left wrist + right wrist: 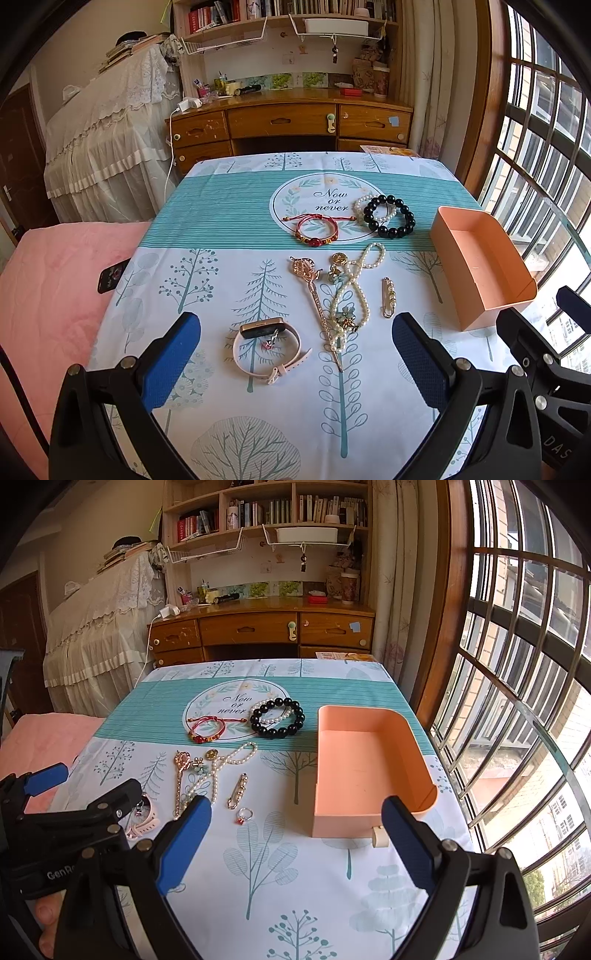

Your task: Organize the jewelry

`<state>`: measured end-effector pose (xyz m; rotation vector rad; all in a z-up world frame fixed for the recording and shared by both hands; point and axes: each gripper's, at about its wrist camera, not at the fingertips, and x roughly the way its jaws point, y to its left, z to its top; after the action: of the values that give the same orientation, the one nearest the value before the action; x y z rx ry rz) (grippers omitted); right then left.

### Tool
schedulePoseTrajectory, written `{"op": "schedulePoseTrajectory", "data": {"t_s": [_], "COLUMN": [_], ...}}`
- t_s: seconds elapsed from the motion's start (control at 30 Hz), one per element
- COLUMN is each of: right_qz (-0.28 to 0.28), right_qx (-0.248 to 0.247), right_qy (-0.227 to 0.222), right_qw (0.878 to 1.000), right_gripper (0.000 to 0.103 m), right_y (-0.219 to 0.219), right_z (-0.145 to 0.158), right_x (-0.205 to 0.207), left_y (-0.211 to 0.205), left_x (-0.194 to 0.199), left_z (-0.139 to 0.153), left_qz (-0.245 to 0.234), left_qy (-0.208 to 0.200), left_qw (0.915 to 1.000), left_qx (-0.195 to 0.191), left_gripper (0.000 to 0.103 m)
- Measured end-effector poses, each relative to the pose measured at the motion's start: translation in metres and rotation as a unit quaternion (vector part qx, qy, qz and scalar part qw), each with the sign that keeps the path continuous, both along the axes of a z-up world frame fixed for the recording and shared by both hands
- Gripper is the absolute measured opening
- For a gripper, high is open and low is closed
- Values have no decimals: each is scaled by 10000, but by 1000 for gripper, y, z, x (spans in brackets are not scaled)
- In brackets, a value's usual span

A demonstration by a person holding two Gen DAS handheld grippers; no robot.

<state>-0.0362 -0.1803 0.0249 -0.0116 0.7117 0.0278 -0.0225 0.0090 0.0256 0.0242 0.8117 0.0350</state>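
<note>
Jewelry lies on a tree-print tablecloth (221,295). My left gripper (295,350) is open and low over a pink-strapped watch (266,343), which sits between its blue pads. Right of the watch lie a gold hairpin (317,306), a pearl necklace (360,295) and a pin brooch (388,297). Farther back are a red cord bracelet (317,229), a black bead bracelet (389,218) and a white pearl bracelet (364,203). My right gripper (297,845) is open and empty, near the front of the empty orange box (369,768). A small ring (245,815) lies left of the box.
A dark phone (112,275) rests at the table's left edge beside a pink blanket (48,295). A wooden desk (291,118) stands behind the table. A barred window (517,701) runs close along the right side. A thumb (48,912) shows under the left gripper's handle.
</note>
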Motion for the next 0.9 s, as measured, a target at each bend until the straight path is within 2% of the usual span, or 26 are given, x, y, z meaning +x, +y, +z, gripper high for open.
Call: {"op": "schedulePoseTrajectory", "data": {"t_s": [0.53,0.9], "right_qz": [47,61], "right_qx": [-15,-46], "right_qy": [-113,-137], "right_qw": [9999,9999], "right_gripper": [94,94], "right_y": [5,7], "right_z": [4,5], "right_x": [-12,-15], "left_y": [6,9], "left_x": [-14,-16], "left_z": [6,5], "left_qz": [64,77], "left_qy": [-176,-153], "left_qw": [9998,9998], "left_qx": [-35,-85], "left_gripper": [102,102]}}
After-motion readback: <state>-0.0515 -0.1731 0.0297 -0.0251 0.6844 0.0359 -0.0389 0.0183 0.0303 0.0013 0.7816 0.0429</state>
